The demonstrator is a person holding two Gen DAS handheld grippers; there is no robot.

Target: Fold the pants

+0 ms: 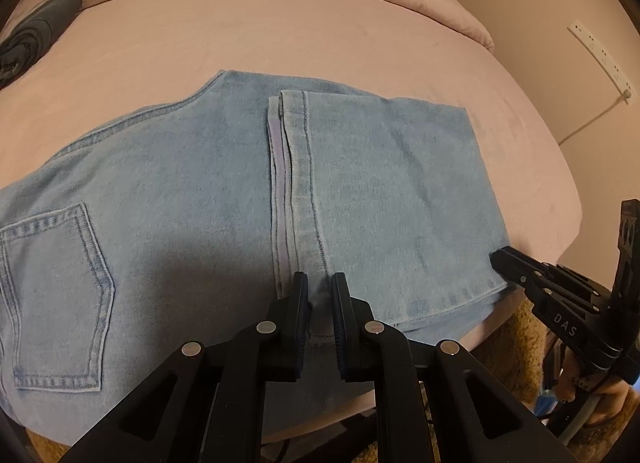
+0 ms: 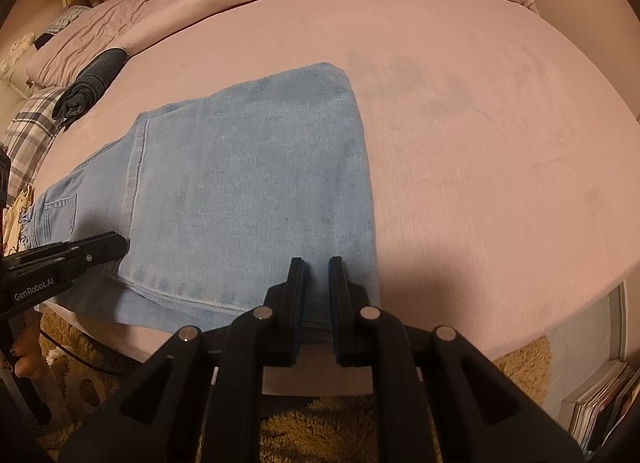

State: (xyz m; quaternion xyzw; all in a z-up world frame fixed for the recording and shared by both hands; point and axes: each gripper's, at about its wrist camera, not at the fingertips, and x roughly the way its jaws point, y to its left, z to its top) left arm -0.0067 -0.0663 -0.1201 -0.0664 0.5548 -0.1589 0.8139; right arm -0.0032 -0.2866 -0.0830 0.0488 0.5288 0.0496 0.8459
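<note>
A bed under a smooth pink sheet (image 2: 460, 143) carries everything. The left claw (image 1: 319, 283) is clenched on the near edge of the folded light-blue denim pants (image 1: 200, 191); the right claw (image 2: 316, 269) is clenched on their folded end. A rolled dark garment (image 2: 90, 83) lies well apart.

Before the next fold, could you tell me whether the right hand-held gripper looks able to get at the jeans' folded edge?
Probably yes: the right hand-held gripper sits over the jeans by that edge, nothing between.
</note>
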